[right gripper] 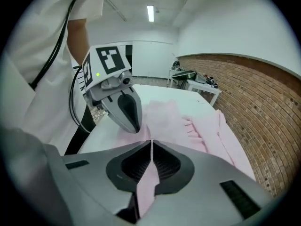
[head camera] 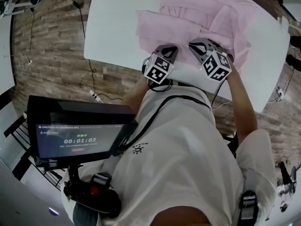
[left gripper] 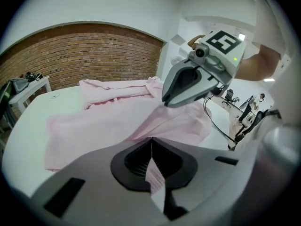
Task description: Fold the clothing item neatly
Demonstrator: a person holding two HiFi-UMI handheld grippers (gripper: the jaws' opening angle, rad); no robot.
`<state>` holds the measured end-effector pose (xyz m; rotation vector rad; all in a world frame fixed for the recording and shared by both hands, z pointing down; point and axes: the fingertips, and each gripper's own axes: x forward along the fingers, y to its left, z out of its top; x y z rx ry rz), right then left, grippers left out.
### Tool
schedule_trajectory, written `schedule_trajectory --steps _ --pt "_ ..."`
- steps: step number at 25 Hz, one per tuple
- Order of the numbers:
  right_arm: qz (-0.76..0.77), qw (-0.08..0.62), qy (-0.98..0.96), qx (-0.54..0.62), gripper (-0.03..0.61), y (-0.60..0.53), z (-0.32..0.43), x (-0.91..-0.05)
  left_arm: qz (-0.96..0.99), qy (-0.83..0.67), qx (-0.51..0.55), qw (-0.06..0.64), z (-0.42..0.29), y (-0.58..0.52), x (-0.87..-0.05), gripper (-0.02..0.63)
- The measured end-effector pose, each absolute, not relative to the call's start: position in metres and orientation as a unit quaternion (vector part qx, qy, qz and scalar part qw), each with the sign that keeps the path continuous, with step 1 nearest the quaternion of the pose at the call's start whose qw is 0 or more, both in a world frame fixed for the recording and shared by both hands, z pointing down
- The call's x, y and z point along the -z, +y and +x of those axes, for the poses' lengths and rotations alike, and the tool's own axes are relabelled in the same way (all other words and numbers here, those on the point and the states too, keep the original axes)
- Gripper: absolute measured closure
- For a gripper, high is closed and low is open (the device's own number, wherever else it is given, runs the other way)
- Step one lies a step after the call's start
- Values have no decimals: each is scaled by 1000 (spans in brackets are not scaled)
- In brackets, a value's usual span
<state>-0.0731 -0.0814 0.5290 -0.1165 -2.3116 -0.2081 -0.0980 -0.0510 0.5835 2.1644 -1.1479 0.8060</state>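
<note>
A pale pink garment [head camera: 197, 20] lies crumpled on the white table [head camera: 113, 27]. Both grippers sit side by side at its near hem. My left gripper [head camera: 164, 55] is shut on a pinch of the pink cloth [left gripper: 153, 171], which runs back between its closed jaws. My right gripper [head camera: 201, 48] is likewise shut on pink cloth [right gripper: 146, 180]. From the left gripper view the right gripper [left gripper: 188, 86] hovers just over the fabric [left gripper: 108, 121]; from the right gripper view the left gripper [right gripper: 123, 108] rests on the hem beside it.
A monitor [head camera: 77, 135] on a stand sits at the person's left, below the table edge. Cables [head camera: 91, 69] trail over the wood floor. Brick wall [left gripper: 70, 55] and a side table [left gripper: 28, 86] stand beyond the white table.
</note>
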Motion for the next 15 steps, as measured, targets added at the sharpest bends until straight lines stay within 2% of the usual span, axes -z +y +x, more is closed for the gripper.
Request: schedule_trajectory --steps 7,15 --pt "40 360 -926 110 560 -167 -78 -484 806 -436 -295 270 -103 -51 -573 611" --pt "79 373 -915 131 560 -253 -84 -494 805 -454 -286 253 -109 -60 -552 611"
